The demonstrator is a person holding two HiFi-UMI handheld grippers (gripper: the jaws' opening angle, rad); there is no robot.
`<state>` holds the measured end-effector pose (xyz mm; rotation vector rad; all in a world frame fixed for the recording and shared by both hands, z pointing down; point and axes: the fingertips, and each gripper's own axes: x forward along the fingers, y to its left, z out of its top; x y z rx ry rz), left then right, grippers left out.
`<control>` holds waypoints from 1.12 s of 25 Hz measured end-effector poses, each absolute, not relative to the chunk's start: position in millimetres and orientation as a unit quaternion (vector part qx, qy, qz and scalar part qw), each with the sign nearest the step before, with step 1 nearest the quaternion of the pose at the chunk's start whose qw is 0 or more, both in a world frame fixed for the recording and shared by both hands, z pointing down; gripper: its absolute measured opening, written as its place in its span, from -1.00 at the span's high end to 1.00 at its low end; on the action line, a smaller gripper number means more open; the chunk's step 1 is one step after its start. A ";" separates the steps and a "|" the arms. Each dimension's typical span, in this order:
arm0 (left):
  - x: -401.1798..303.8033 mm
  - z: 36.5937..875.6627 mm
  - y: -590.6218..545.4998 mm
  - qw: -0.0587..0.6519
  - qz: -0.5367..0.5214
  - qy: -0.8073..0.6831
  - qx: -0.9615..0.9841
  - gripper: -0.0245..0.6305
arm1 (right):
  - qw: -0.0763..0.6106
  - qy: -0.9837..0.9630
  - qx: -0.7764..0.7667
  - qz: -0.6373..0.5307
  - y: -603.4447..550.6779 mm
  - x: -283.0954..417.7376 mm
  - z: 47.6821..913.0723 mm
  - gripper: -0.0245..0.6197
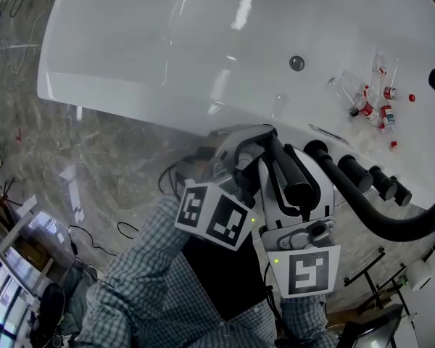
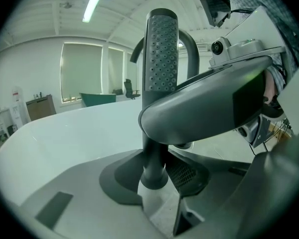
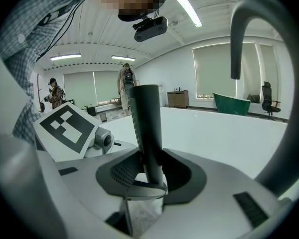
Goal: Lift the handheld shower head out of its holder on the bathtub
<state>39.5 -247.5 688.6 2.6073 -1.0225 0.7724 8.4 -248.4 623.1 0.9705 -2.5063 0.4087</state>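
Observation:
The black handheld shower head (image 1: 290,171) stands upright on the near rim of the white bathtub (image 1: 167,49). Both grippers meet on it. In the left gripper view its dotted face (image 2: 162,59) rises above the jaws, and my left gripper (image 2: 157,176) has its pads against the thin stem. The right gripper's jaw (image 2: 209,103) crosses in front. In the right gripper view the dark handle (image 3: 147,128) stands between the pads of my right gripper (image 3: 149,176), which press on it. The jaws hide the holder. In the head view the left gripper (image 1: 264,151) sits above the right gripper (image 1: 299,198).
A black curved faucet (image 1: 391,220) and a row of black knobs (image 1: 355,171) stand just right of the shower head. Several small bottles (image 1: 370,107) lie in the tub near the drain (image 1: 296,63). Cables run over the marble floor (image 1: 94,165). People (image 3: 125,83) stand far off.

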 end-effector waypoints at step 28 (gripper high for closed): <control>37.5 634.6 -251.0 0.111 0.245 -0.359 0.894 0.49 | 0.185 -0.905 0.360 0.130 -254.5 4.6 567.0 0.51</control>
